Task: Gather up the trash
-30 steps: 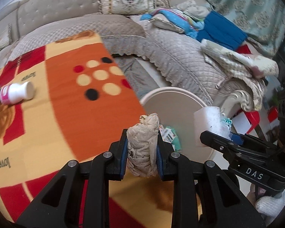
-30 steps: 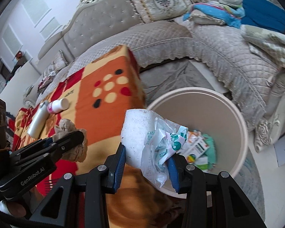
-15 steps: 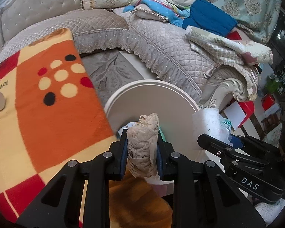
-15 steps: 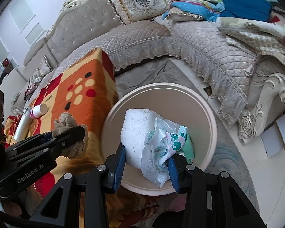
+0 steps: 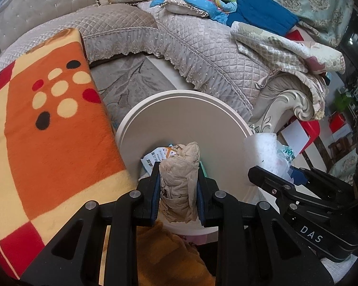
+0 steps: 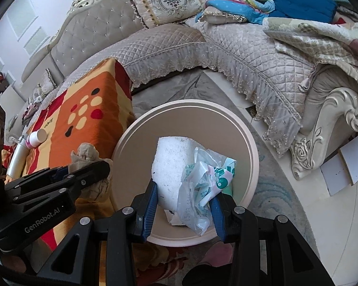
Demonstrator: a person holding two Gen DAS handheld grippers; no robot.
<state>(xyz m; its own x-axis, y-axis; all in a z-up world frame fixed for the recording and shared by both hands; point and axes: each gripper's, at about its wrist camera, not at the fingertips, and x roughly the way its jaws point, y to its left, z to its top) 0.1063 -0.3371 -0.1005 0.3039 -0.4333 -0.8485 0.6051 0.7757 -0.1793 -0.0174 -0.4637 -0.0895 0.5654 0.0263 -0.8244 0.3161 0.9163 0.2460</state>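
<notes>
My left gripper (image 5: 178,186) is shut on a crumpled beige paper wad (image 5: 179,178) and holds it over the near edge of the round beige trash bin (image 5: 186,95). The wad also shows in the right wrist view (image 6: 86,153). My right gripper (image 6: 185,205) is shut on a white foam piece (image 6: 171,164) bundled with a crinkled plastic wrapper (image 6: 202,186), above the bin's opening (image 6: 186,103). The same bundle shows at the right in the left wrist view (image 5: 267,152). Printed packets (image 5: 156,158) lie in the bin's bottom.
An orange, red and cream blanket (image 5: 47,119) covers the table left of the bin. A small pink-labelled bottle (image 6: 37,138) and a white tube (image 6: 18,157) lie on it. A quilted grey sofa (image 6: 238,47) with cushions and clothes curves behind the bin.
Both grippers have moved right, off the blanket-covered table and over the bin, each still holding its trash. The bin now sits directly under them.
</notes>
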